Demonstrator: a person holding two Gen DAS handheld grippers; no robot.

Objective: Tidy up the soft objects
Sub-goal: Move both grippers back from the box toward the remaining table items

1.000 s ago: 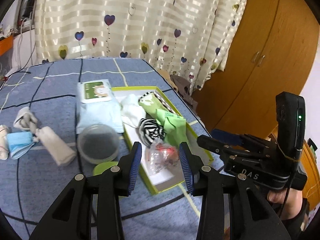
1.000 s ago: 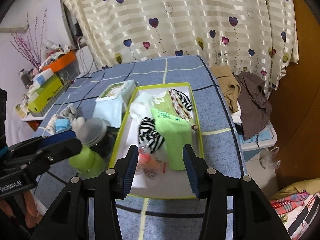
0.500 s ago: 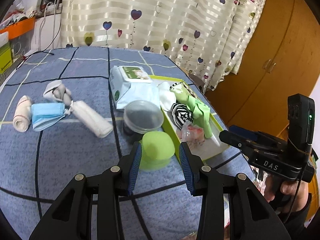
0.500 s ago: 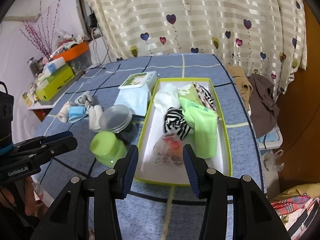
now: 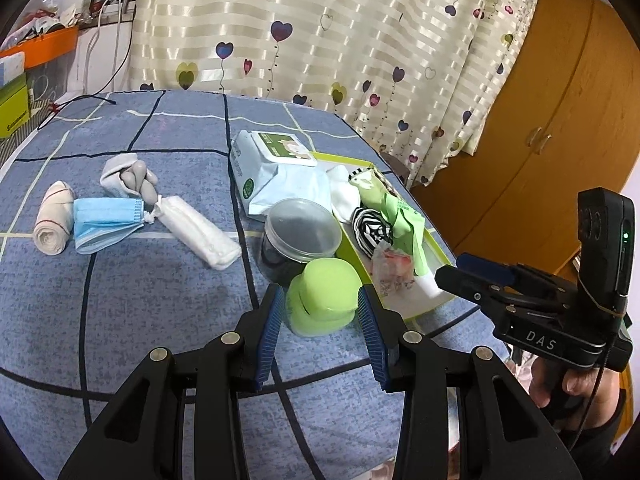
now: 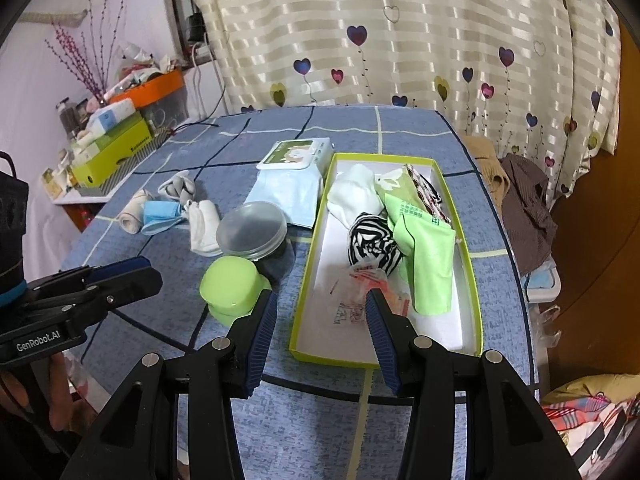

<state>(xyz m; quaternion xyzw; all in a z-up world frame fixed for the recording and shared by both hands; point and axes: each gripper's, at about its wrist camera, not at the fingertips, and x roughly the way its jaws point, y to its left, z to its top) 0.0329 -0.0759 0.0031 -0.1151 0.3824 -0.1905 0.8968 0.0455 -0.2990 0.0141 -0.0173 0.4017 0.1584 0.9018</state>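
A green-rimmed tray (image 6: 469, 280) on the blue checked table holds a white sock (image 6: 354, 196), a black-and-white striped sock (image 6: 372, 244), a green cloth (image 6: 428, 264) and a crinkled plastic packet (image 6: 360, 280). Loose to the left lie a rolled beige sock (image 5: 52, 220), a blue face mask (image 5: 104, 224), a grey sock (image 5: 128, 176) and a folded white sock (image 5: 200, 236). My left gripper (image 5: 321, 320) hangs open and empty, just short of a green-capped bottle (image 5: 322, 300). My right gripper (image 6: 320, 306) is open and empty above the tray's near left corner.
A wet-wipes pack (image 5: 276, 172) and a clear lidded jar (image 5: 302, 236) stand between the loose socks and the tray. Beyond the table's right edge lie brown clothes (image 6: 524, 200); a wooden wardrobe (image 5: 540, 120) stands behind. Boxes (image 6: 116, 140) crowd a shelf at the left.
Both grippers have drawn back and shifted left from over the tray. The left one now faces the green-capped bottle, and the loose socks have come into its view. Both jaws stay apart.
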